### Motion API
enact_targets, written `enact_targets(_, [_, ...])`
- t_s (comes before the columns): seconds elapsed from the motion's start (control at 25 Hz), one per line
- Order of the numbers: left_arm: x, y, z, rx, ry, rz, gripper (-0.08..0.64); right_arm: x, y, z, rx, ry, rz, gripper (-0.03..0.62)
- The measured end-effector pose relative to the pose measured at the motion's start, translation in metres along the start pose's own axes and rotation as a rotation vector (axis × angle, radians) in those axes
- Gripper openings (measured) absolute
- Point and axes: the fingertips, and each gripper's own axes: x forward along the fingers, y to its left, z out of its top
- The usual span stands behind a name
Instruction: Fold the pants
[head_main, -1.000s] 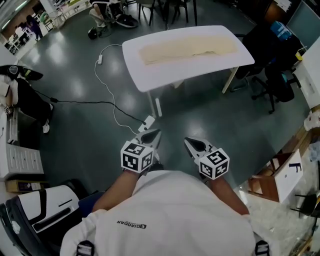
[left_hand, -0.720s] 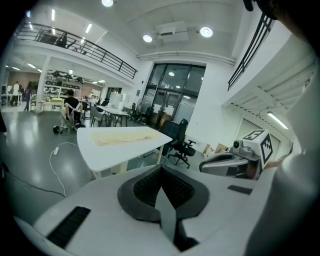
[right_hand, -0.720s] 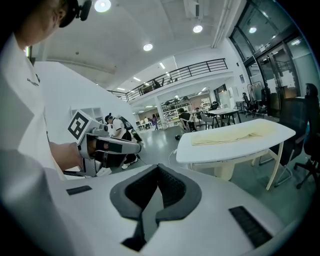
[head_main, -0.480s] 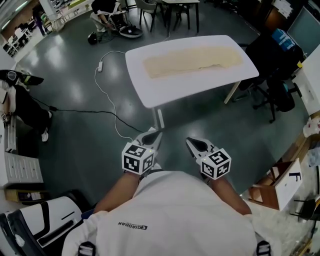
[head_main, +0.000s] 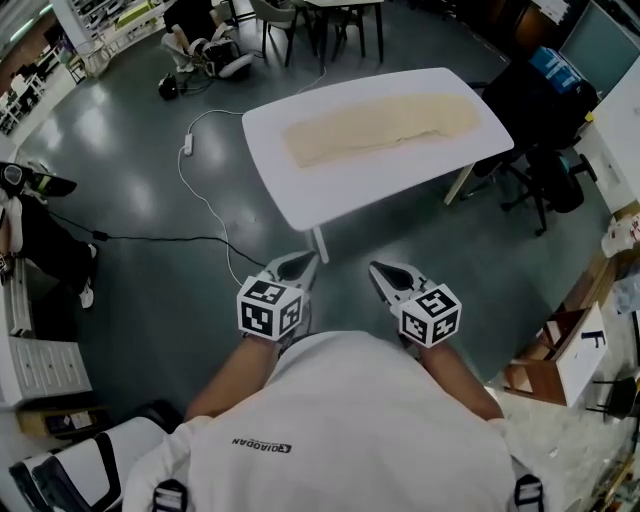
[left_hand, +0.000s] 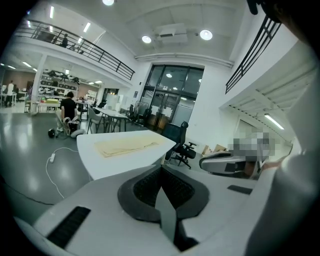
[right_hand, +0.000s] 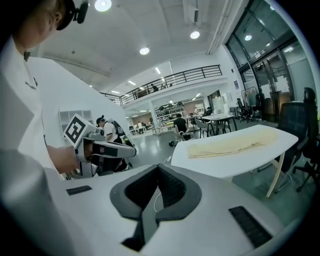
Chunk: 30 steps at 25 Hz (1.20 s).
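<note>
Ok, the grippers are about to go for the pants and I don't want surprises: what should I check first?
1. Pants spread flat on the table: ok.
2. Nothing else on the tabletop: ok.
3. Left gripper empty: ok, jaws together on nothing.
4. Right gripper empty: ok, jaws together on nothing.
5. Grippers within reach of the pants: not ok, bare floor lies between them and the table.
6. White cable out of the way: cannot tell; it runs across the floor toward the table leg.
</note>
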Motion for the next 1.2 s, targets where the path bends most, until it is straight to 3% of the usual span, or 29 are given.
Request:
enact_targets(0.32, [0.017,0.013,-0.003,-0.003,0.041,-0.061,0.025,0.012,-0.011,-0.006,0.044,0.029,-0.05,0.018])
enact_targets(0.64, [0.037,0.012,-0.012,-0.034,0.059,-0.063,0.025,0.01,-0.025,-0.005,0.052,0.031,-0.053,0.018])
enact_targets(0.96, [0.074,-0.002,-0.006,-0.048,0.071,-0.02,0.025,0.006,-0.08,-0.002,0.103,0.009,-0.035,0.018])
enact_targets(1.2, [0.12,-0.013,0.024,-0.031,0.059,0.008,0.025,0.007,-0.13,0.017,0.094,-0.018,0.001,0.018])
